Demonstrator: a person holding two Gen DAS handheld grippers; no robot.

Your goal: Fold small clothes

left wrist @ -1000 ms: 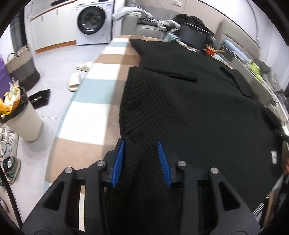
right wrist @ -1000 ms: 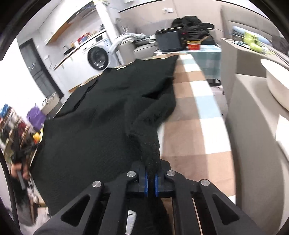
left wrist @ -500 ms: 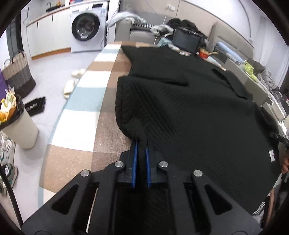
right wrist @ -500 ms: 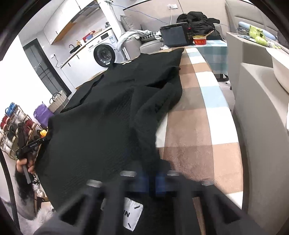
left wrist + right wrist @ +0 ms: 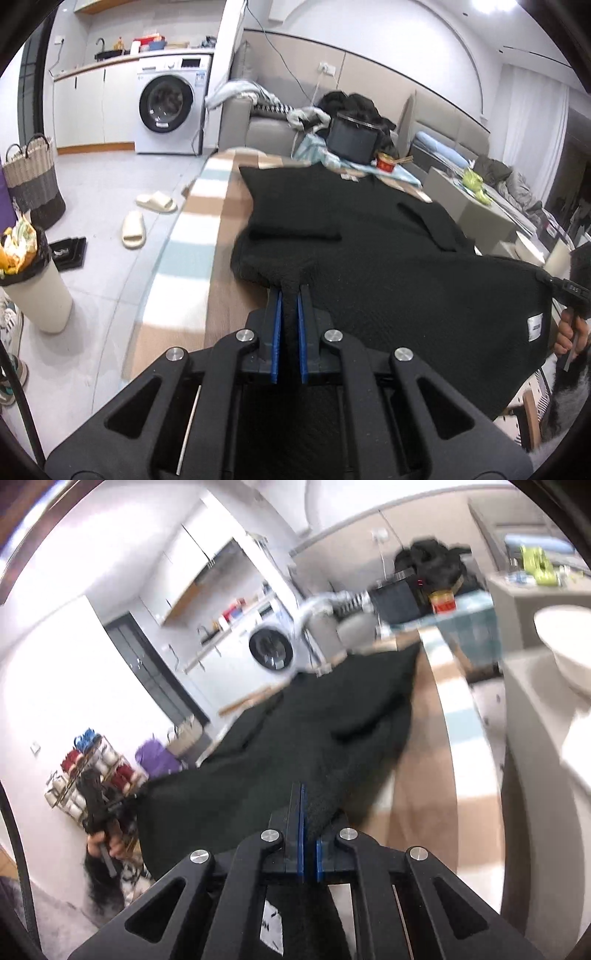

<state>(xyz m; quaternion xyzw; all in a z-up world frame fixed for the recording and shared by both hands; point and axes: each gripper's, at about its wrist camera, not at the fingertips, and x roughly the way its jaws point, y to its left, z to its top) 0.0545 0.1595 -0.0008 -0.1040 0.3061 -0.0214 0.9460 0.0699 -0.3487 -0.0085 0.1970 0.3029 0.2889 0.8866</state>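
The black garment (image 5: 388, 266) lies spread along the checked table (image 5: 192, 236), its far end flat by the cluttered back of the room and its near edge lifted clear of the cloth. At the near left corner, the left gripper (image 5: 290, 295) is clamped narrow on a pinch of the hem, the knit bunching into a small neck between the blue pads (image 5: 275, 332). That pinch looks shallow; if the fabric is pulled taut, it could slide out and drop the corner, leaving the fold skewed.

Across the middle, the raised edge sags between the two holds. A short flap of cloth (image 5: 295, 234) lies doubled on the garment's left side, and carrying the near edge over it may trap a lump inside the fold.

At the near right corner, the right gripper (image 5: 303, 797) is also closed tight on the garment, with the hem and a white label (image 5: 271, 926) hanging down between its arms. Its view is smeared, so how deep that bite goes cannot be told. The other gripper's hand (image 5: 107, 843) shows at the far left of this view.

The main risk is uneven travel: if one corner goes farther than the other, the edges will not meet squarely. The heavy knit could also drag its far end along the table.
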